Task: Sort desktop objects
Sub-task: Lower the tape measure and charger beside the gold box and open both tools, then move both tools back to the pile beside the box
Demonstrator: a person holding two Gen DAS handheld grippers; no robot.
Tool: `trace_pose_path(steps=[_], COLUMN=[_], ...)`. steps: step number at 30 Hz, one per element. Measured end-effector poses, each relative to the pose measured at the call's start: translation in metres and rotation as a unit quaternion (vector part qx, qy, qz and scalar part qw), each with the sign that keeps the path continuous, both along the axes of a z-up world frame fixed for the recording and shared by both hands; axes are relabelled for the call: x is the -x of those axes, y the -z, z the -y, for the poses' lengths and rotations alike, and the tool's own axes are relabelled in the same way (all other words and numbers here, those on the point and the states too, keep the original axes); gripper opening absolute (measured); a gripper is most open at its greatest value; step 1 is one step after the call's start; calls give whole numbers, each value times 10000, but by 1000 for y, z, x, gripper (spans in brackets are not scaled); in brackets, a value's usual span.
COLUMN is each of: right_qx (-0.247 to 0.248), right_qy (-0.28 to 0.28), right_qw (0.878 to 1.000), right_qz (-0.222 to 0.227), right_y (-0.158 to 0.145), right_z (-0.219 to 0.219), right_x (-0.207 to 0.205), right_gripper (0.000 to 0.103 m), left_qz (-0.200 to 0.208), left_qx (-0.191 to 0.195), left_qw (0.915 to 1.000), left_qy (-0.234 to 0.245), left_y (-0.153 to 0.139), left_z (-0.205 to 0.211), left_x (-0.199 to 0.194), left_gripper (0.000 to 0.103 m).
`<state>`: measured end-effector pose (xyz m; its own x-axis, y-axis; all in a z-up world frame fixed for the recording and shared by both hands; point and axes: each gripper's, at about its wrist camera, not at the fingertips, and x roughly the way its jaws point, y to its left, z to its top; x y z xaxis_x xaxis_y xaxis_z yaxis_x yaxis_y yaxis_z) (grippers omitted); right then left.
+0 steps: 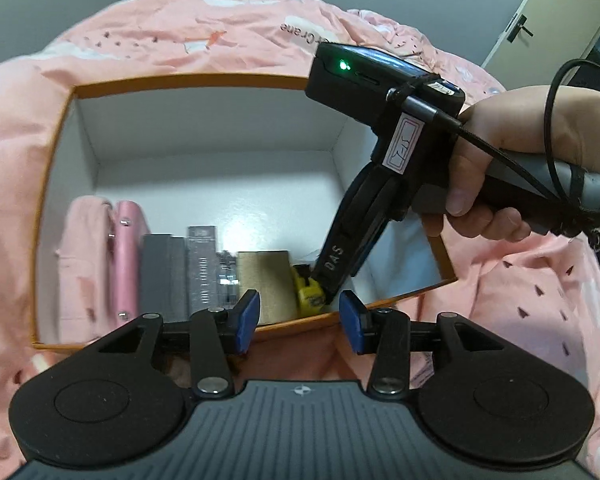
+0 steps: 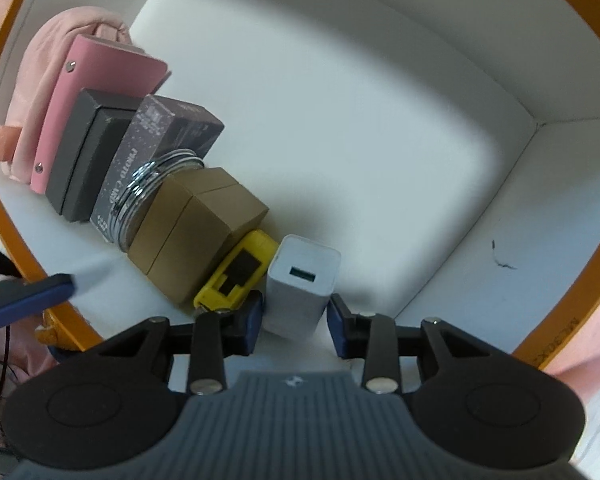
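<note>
An orange-rimmed white box (image 1: 188, 81) lies on a pink bedspread. Along its near wall stand a pink cloth (image 2: 40, 80), a pink wallet (image 2: 88, 80), a grey box (image 2: 84, 152), a dark printed box (image 2: 156, 140), a metal-lidded jar (image 2: 148, 188), a brown carton (image 2: 196, 232) and a yellow tape measure (image 2: 236, 272). My right gripper (image 2: 295, 322) is inside the box with its jaws around a white USB charger (image 2: 300, 288) that stands beside the tape measure; a small gap shows at the right pad. My left gripper (image 1: 299, 320) is open and empty over the box's near rim.
The right hand-held gripper and the hand on it (image 1: 500, 168) reach down into the box from the right in the left wrist view. The far and right parts of the box floor (image 2: 340, 120) are bare. A door (image 1: 548, 24) stands far right.
</note>
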<state>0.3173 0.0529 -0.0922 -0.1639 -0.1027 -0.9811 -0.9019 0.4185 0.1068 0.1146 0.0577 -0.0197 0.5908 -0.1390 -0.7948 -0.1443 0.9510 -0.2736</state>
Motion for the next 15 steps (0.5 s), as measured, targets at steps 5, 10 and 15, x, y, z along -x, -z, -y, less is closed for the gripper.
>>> trace_pose_path(steps=[5, 10, 15], right_qx=[-3, -321, -649], right_qy=[-99, -508, -1787], right_qw=[10000, 9981, 9807], right_qz=[-8, -142, 462], right_y=[-3, -25, -49], right_z=[-1, 5, 9], right_x=[-1, -3, 3], right_gripper=[41, 41, 37], left_qz=[59, 73, 82], left_qx=[-41, 88, 145], left_qw=[10000, 9999, 9999], left_qy=[-11, -44, -38], left_y=[-7, -3, -4], left_z=[11, 7, 3], left_x=[-12, -12, -13], left_gripper=[51, 51, 51])
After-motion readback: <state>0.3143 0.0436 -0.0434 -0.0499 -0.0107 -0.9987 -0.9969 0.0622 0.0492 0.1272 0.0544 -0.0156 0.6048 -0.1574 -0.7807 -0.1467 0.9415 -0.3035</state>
